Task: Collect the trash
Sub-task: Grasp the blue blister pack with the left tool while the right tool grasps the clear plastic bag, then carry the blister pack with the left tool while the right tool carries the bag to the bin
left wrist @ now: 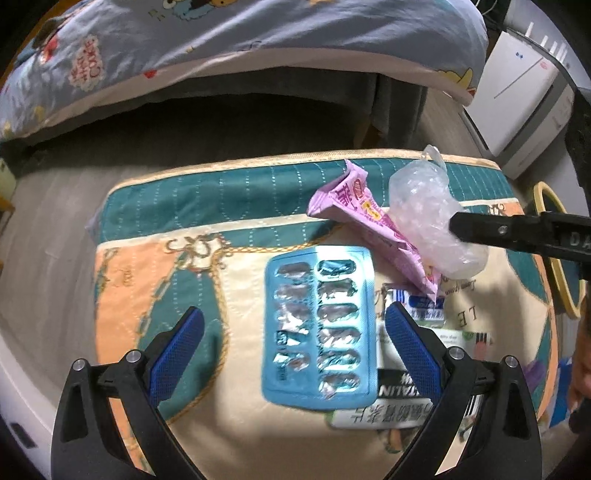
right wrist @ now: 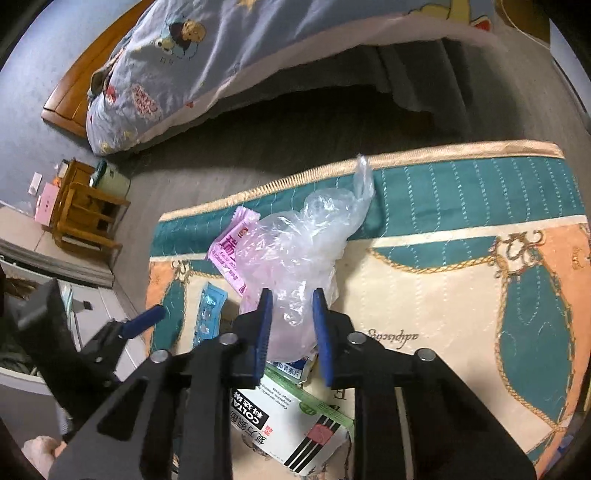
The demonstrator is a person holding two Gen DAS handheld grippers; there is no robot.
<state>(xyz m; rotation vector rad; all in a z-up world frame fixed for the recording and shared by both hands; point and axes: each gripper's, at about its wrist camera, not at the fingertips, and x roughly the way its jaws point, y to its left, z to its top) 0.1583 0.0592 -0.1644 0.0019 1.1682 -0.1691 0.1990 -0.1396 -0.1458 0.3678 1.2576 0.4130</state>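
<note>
Containers: none in view holding trash. All items lie loose on the quilted mat (left wrist: pixel 155 206), which has a teal, peach and cream pattern.

Right gripper (right wrist: pixel 291 325): blue pads close together with the crumpled clear plastic bag (right wrist: pixel 295 254) between them, both pads against the film, so it's clamped on the bag. In the left wrist view the bag (left wrist: pixel 424 206) sits at the tip of the right gripper's black finger (left wrist: pixel 476 225), partly over the pink wrapper (left wrist: pixel 369 221).

Left gripper (left wrist: pixel 295 332): jaws wide apart, nothing held, straddling the blue blister pack (left wrist: pixel 317 332) without touching it.

Trash look:
- bag: translucent, wadded, twisted tail sticking up.
- pink wrapper: flattened, creased, red print, lies diagonal under the bag.
- blister pack: light blue, two columns of pockets, foil torn open, lying flat.
- medicine box (right wrist: pixel 291 424): white with green edge and black label, flat on the mat just below the right gripper, its far end under the bag. In the left view it lies partly under the blister pack's right edge.

Edges and room: far mat edge has cream piping (right wrist: pixel 443 153), just behind the bag's tail. Grey floor (left wrist: pixel 48 258) beyond. Mat to the right of the bag is bare in the right wrist view. A bed with a cartoon quilt (left wrist: pixel 221 33) overhangs farther back, and a wooden stool (right wrist: pixel 85 210) stands on the floor, well apart.
</note>
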